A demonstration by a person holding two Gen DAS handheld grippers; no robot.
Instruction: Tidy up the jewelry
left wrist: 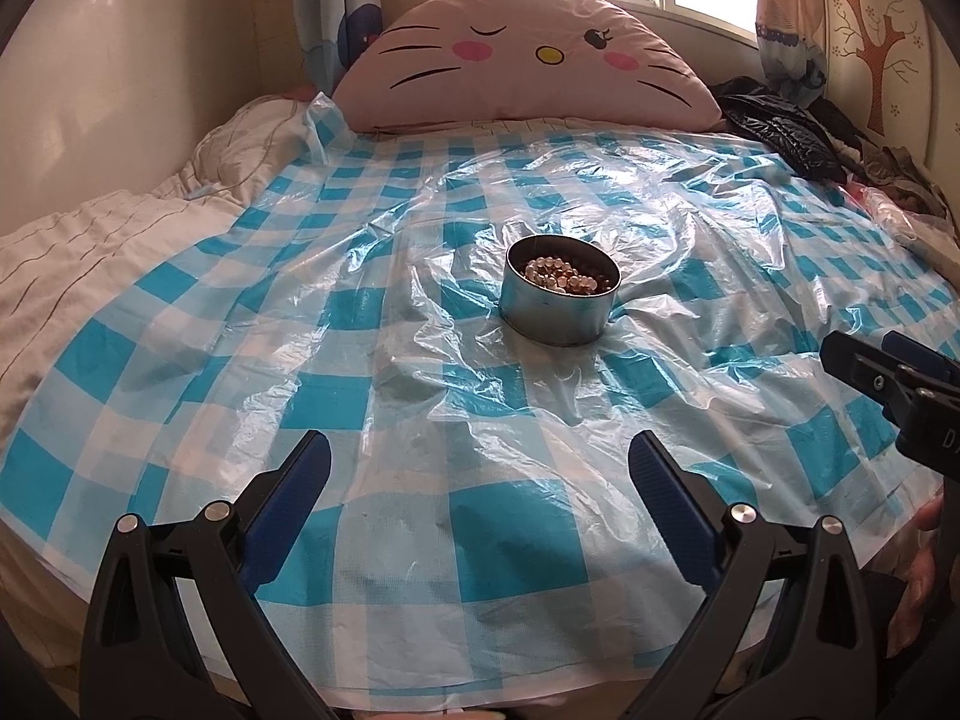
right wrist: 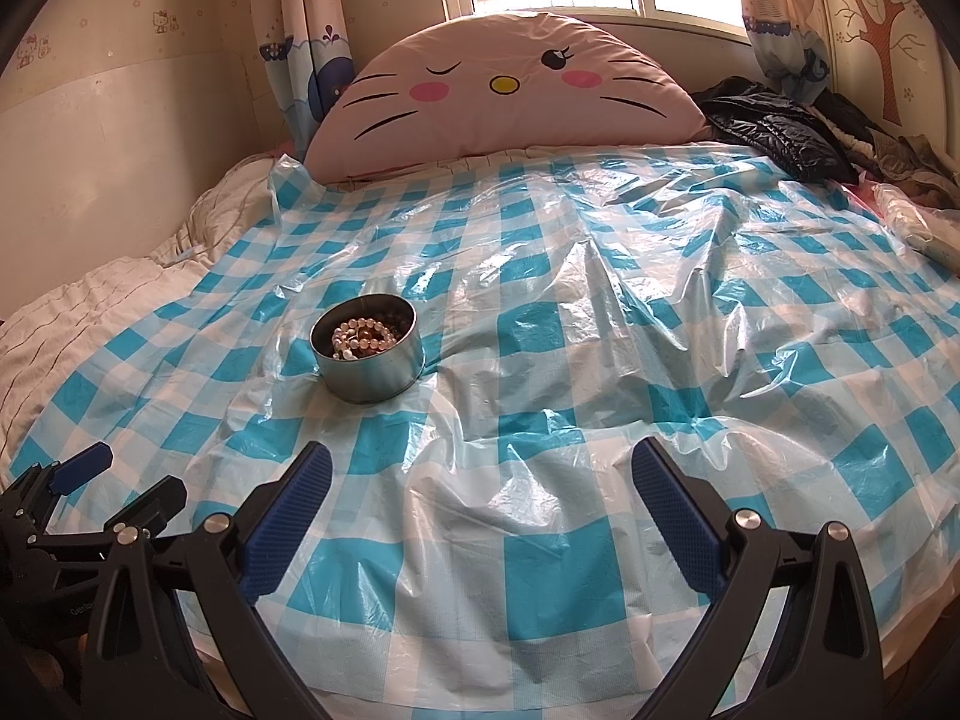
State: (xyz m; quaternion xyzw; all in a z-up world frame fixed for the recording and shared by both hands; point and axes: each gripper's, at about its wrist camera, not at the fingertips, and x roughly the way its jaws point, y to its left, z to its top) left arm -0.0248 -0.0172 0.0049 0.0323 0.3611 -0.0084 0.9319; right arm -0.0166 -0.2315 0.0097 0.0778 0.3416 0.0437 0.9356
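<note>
On the far left a white rumpled blanket (left wrist: pixel 78 252) lies along the side of the bed, and next to it a blue-and-white checked plastic sheet (left wrist: pixel 240 360) covers most of the bed. The left gripper (left wrist: pixel 480 468) hangs low over the near part of the sheet with its two blue fingers spread wide apart — nothing is between them. Past it, in the middle of the sheet and well away from both grippers, stands a round metal tin (left wrist: pixel 561 315). It is upright with no lid on, and inside it sits a pile of bead jewelry (left wrist: pixel 564 277), some pale like pearls and some brown. Behind the tin, at the head of the bed, leans a big pink cat-face pillow (left wrist: pixel 528 60) under the window. The right gripper (right wrist: pixel 480 471) is held over the sheet too, to the right of the tin, and its fingers are also wide apart and hold nothing. On the far right, in the back corner of the bed, lies a shiny black jacket (left wrist: pixel 774 132) — with more dark clothes beside it.
</note>
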